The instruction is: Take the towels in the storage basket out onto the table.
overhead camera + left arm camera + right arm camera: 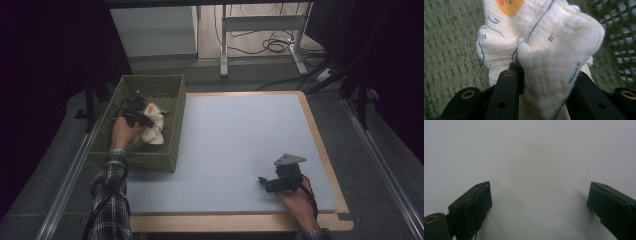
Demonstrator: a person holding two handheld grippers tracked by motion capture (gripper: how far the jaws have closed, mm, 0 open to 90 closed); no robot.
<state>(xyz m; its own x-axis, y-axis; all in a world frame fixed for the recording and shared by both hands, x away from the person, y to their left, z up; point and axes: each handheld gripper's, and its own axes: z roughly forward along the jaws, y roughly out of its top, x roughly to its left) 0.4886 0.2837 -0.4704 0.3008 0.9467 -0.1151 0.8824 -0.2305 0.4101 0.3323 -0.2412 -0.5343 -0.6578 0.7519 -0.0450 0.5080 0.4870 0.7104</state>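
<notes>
A crumpled cream cloth is pinched by the left claw inside a green woven basket at the counter's left edge.

The left claw (141, 113) is seen closed on a fold of the cloth (152, 129), which bears thin blue lines and an orange printed patch; in the left gripper view the cloth (541, 57) is bunched between the two black jaws, over the basket's woven floor and beside its latticed wall. The basket (172, 102) is set against the left side of the counter (235, 145), whose pale blue-grey mat is framed in wood. The right claw (264, 183) is held low over the near right part of the mat, well apart from the basket, its jaws spread wide with nothing between them.
</notes>
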